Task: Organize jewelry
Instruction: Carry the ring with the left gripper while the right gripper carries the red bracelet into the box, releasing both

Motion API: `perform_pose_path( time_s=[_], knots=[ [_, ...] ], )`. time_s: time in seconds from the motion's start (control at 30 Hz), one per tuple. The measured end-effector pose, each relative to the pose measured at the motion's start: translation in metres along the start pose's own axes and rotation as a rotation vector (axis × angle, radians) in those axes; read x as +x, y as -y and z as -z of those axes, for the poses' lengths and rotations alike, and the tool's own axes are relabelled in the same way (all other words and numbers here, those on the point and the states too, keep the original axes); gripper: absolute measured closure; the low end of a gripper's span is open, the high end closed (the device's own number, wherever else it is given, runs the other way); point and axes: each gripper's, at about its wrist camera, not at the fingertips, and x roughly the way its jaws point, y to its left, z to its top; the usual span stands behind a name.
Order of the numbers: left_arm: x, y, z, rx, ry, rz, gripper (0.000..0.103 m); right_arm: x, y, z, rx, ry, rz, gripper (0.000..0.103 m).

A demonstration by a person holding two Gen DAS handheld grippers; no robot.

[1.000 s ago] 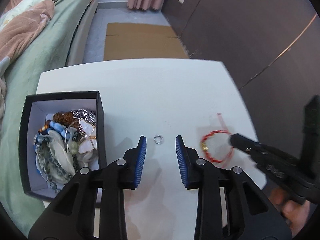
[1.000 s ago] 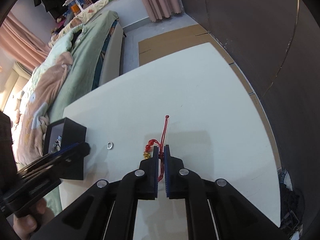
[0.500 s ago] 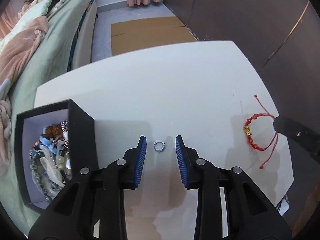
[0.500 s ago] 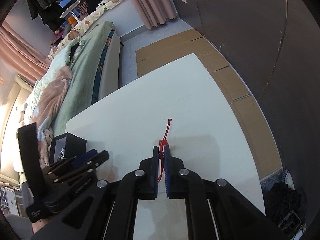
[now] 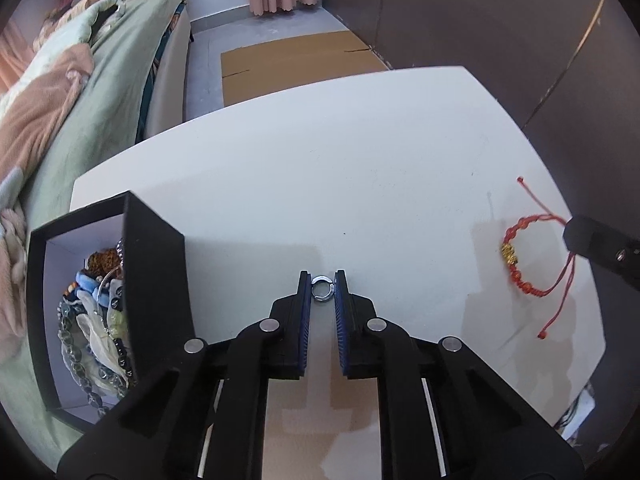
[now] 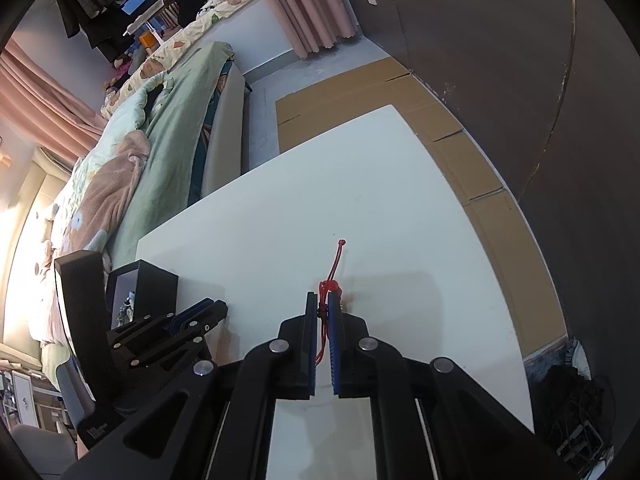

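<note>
My left gripper (image 5: 322, 283) is shut on a small silver ring (image 5: 322, 289), pinched between its blue pads just above the white table (image 5: 360, 168). My right gripper (image 6: 322, 305) is shut on the cord of a red string bracelet (image 6: 331, 280). In the left wrist view the bracelet (image 5: 520, 260) hangs from the right gripper's tip (image 5: 596, 240) above the table's right side, showing a gold bead and loose cord ends. A black jewelry box (image 5: 154, 264) with a white inside stands at the left, holding several beaded pieces (image 5: 96, 312).
A bed with green and pink blankets (image 5: 80, 92) runs along the table's left. Cardboard (image 5: 296, 60) lies on the floor beyond the far edge. A dark wall (image 5: 500, 20) stands at the right. In the right wrist view the box (image 6: 148, 284) and left gripper (image 6: 188, 320) sit at the left.
My left gripper's jaws have closed from wide open onto the silver ring. My right gripper has lifted the red bracelet off the table, which now dangles from it.
</note>
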Motion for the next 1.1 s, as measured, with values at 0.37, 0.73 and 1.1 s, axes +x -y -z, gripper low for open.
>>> perform_pose_path(
  time_s=[0.37, 0.73, 1.1],
  knots=[
    [-0.04, -0.022, 0.005, -0.065, 0.098, 0.065, 0.091, -0.004, -0.017, 0.007, -0.011, 0.019, -0.067, 0.098],
    [-0.1, -0.072, 0.019, -0.152, 0.226, 0.087, 0.091, -0.01, -0.057, 0.011, -0.069, 0.084, -0.187, 0.098],
    [-0.104, -0.096, 0.032, -0.195, 0.166, 0.17, 0.09, -0.008, -0.096, 0.018, -0.087, 0.117, -0.289, 0.098]
  ],
)
